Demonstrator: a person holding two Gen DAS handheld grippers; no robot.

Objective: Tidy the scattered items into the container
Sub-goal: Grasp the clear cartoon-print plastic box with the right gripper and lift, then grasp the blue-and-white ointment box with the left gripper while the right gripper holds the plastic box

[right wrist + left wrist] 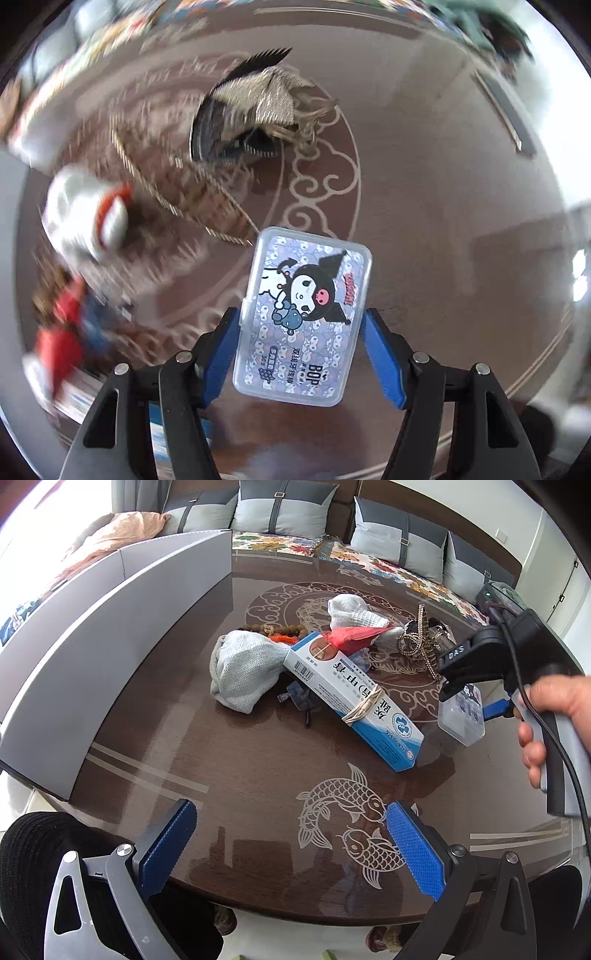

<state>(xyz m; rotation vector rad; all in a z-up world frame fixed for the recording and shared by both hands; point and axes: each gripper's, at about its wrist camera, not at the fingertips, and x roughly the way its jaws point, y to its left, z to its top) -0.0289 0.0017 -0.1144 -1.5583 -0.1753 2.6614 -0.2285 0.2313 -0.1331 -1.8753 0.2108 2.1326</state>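
My right gripper (303, 314) points down at the table, shut on the sides of a clear plastic box (303, 317) with a cartoon label. In the left wrist view that box (461, 712) hangs tilted under the right gripper (456, 686), just above the table, right of the pile. The pile holds a blue-and-white carton (354, 698) with a rubber band, a grey cloth (243, 668), a white cloth (351, 609), a red piece (351, 637), wooden beads (280, 629) and a glittery hair clip (421, 642). My left gripper (291, 849) is open and holds nothing, near the front edge. The grey container (110, 627) stands at the left.
The dark glossy table (240, 775) has fish and cloud inlays. A sofa with grey cushions (284, 509) runs behind it. A hand (546, 723) holds the right gripper's handle. The hair clip (251, 107) and a gold chain (207, 199) lie just beyond the held box.
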